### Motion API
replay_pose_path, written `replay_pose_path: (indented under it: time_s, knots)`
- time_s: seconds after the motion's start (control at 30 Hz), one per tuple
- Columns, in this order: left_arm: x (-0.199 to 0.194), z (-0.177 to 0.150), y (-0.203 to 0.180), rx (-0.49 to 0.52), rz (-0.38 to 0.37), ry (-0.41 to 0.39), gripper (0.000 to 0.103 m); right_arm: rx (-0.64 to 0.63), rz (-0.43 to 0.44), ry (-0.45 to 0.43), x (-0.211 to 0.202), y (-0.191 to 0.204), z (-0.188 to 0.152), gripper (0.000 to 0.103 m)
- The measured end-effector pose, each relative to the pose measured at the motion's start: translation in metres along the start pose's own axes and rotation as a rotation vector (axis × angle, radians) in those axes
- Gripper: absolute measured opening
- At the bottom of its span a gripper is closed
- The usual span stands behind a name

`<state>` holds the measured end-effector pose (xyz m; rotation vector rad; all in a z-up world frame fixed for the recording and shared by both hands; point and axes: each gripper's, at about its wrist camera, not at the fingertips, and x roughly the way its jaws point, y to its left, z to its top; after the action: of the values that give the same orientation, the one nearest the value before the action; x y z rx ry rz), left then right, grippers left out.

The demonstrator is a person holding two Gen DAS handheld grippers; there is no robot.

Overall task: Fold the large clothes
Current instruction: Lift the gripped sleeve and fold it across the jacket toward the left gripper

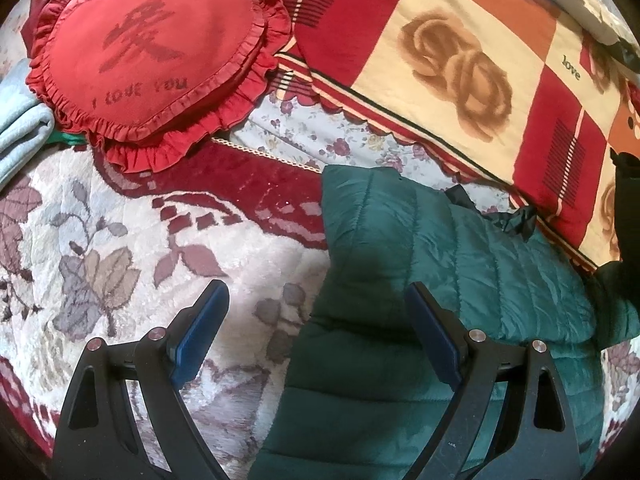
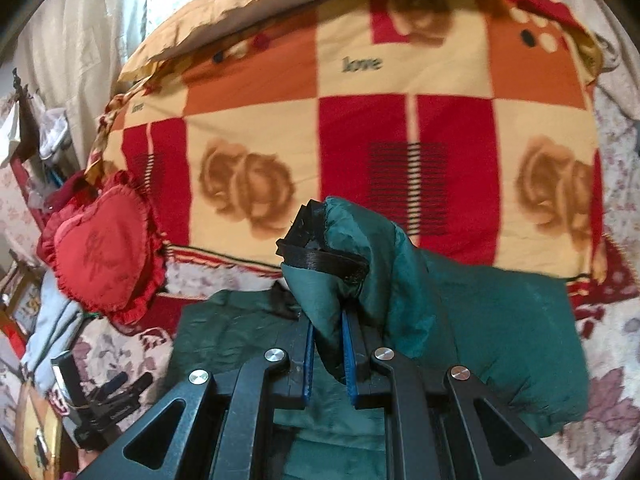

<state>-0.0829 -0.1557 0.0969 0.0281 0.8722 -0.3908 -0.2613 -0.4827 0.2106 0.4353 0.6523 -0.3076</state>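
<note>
A bed covered by a pale floral blanket [image 1: 120,240] is recorded as the work surface. A folded quilt [image 2: 360,120], checked in red, orange and cream with rose motifs, is seen at the far side. The green quilted jacket [image 1: 460,264] is found lying on the floral blanket just in front of the checked quilt, its long axis running from the near edge of the left wrist view up and away toward the quilt. The fabric is noted as dark green, glossy and puffy, stitched in horizontal channels, with black lining at an opening. A red heart-shaped cushion [image 1: 152,56] with frilled edges is placed well to the left of the jacket.

The left claw [image 1: 316,312] is observed wide apart, holding nothing; one blue pad hangs over the blanket, the other over the jacket. The right claw [image 2: 328,344] is seen clamped on a raised fold of the jacket, a black-trimmed cuff [image 2: 320,256] standing above the fingertips.
</note>
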Motion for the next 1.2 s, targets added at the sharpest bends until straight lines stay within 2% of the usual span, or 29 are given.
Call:
replay_pose_path:
  time_s: [0.27, 0.63, 0.9, 1.2]
  knots:
    - [0.006, 0.000, 0.010, -0.019, 0.003, 0.011, 0.090, 0.002, 0.117, 0.083, 0.040, 0.050, -0.009, 0.012]
    - [0.006, 0.001, 0.030, -0.051, 0.003, 0.011, 0.090, -0.008, 0.216, 0.197, 0.096, 0.109, -0.031, 0.012]
    - [0.010, 0.002, 0.039, -0.067, 0.003, 0.019, 0.090, -0.023, 0.270, 0.270, 0.128, 0.140, -0.045, 0.012]
    - [0.016, 0.002, 0.043, -0.076, -0.001, 0.029, 0.090, 0.008, 0.346, 0.340, 0.164, 0.157, -0.060, 0.012]
